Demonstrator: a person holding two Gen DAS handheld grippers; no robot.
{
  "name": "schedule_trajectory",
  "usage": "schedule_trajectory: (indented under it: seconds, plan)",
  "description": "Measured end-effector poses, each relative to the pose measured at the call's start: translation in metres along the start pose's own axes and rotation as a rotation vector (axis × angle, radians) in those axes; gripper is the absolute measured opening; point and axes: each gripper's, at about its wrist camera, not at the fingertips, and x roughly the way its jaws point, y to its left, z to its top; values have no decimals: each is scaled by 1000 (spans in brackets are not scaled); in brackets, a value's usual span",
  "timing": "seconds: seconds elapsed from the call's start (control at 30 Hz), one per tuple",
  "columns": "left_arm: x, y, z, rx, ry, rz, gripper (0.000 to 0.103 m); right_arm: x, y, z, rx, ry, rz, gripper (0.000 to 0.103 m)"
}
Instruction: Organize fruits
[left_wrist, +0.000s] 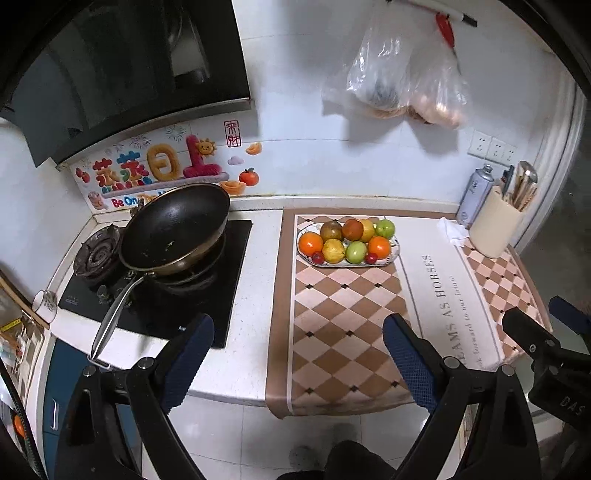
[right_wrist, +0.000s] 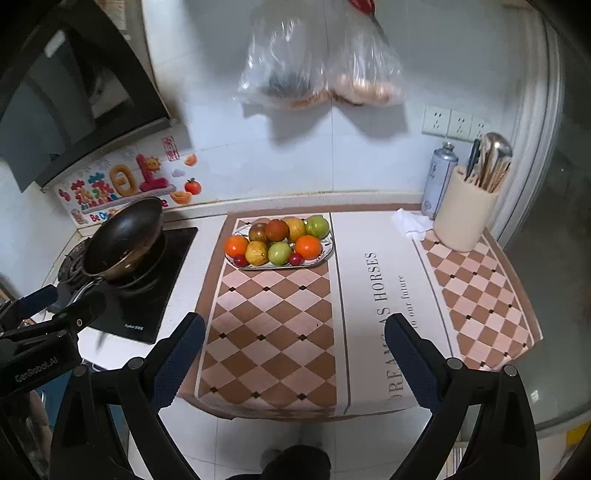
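**Fruit all on the plate, both grippers empty: how to make the first reach**

Left to right: wok (left_wrist: 173, 225) sits on the stove (left_wrist: 155, 288) at the left, w/ its long handle pointing toward the counter's front edge. Next comes the checked mat (right_wrist: 273, 325), and at its far end the plate (left_wrist: 394, 254) w/ all the fruit: oranges, e.g. (left_wrist: 311, 244), a yellow one (left_wrist: 333, 251), green ones, e.g. (left_wrist: 356, 252), two small red ones, e.g. (left_wrist: 371, 257), plus a darker back row. Further right a crumpled tissue (right_wrist: 412, 221), spray can (right_wrist: 439, 177) and utensil pot (right_wrist: 465, 218) stand by the wall.

Left gripper (left_wrist: 299, 365): jaws wide, nothing in them, hanging off the front edge, well apart from the plate. Right gripper (right_wrist: 295, 363): same, wide and empty, also well short of the plate.

Judgement: task looks barely begun; next step is prob. a first pick.

- Start w/ a front-row piece. The orange at the left end suits the left gripper; the orange (right_wrist: 307, 246) at the right end suits the right.
- Come in from above/front, so the fingers straddle one fruit only; the pieces touch each other, so a sideways entry could nudge neighbours off the rim.
- Close gently: round, smooth skins may slip or roll.
- Keep the left arm clear of the wok handle.
- The small red ones sit low at the plate edge; prob. best left till later.
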Motion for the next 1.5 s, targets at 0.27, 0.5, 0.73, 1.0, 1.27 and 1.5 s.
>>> schedule_trajectory:
  seconds: [0.27, 0.5, 0.73, 1.0, 1.27, 1.5]
  plan:
    - [-39, -7, -10, -5, -47, 13, 94, -62, 0, -10, -23, -65, 33, 102]
    - [-45, -17, -12, -12, -45, 21, 94, -70, -10, -1, -33, -74, 44, 102]
    - [-32, -25, -5, -26, -24, 24, 94, -59, -15, 10, -42, -53, 55, 102]
    - [-5, -32, 17, -20, -5, 38, 94, -28, -24, 37, -33, -44, 52, 102]
    - [52, -29, 35, -23, 85, 61, 94, 44, -36, 60, -9, 50, 61, 102]
    - [94, -24, 52, -23, 131, 94, 94, 98, -37, 73, -21, 124, 57, 102]
